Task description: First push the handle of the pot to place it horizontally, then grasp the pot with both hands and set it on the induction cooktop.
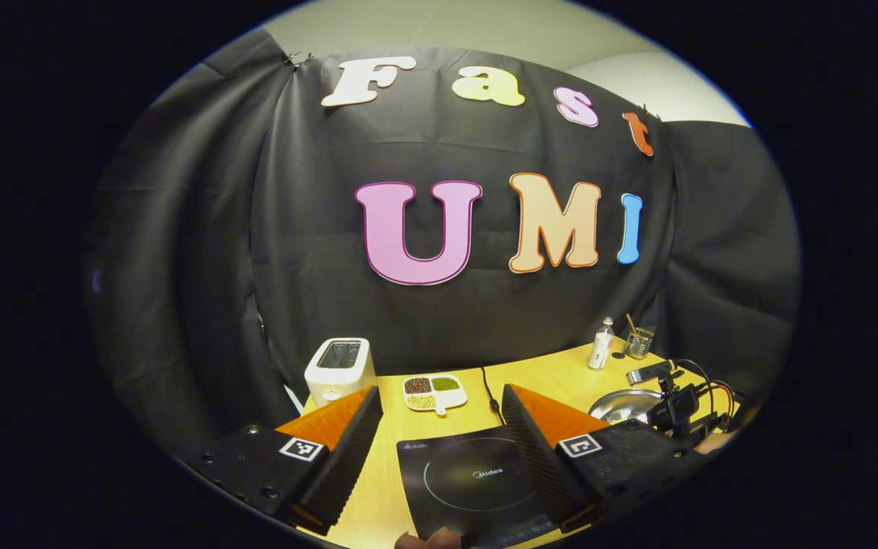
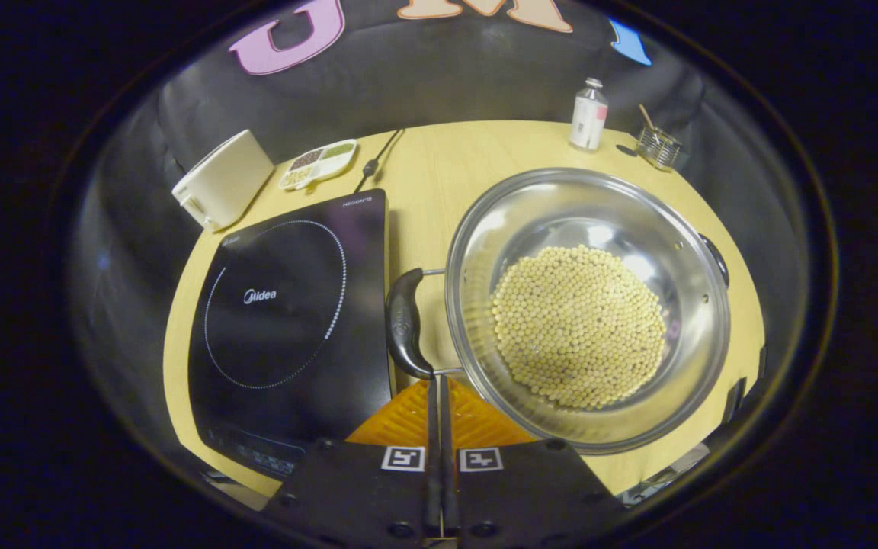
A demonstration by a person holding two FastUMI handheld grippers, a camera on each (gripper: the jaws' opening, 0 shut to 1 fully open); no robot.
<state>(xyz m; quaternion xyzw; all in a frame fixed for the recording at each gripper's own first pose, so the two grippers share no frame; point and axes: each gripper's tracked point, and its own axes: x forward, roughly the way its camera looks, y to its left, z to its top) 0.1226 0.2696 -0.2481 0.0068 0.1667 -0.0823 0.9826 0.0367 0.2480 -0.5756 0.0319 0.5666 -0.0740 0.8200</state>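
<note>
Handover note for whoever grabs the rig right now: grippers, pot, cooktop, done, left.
Right gripper: shut, empty, tips right by the near end of the pot's black handle; contact can't be judged.
Left gripper: open, empty, hovering above the induction cooktop.
Pot: full of beans, sits on the table right of the cooktop, not on it. Second handle on the far rim.
Done: grippers positioned.
Left: finish the handle push if needed, grasp both handles, set pot on cooktop.
</note>
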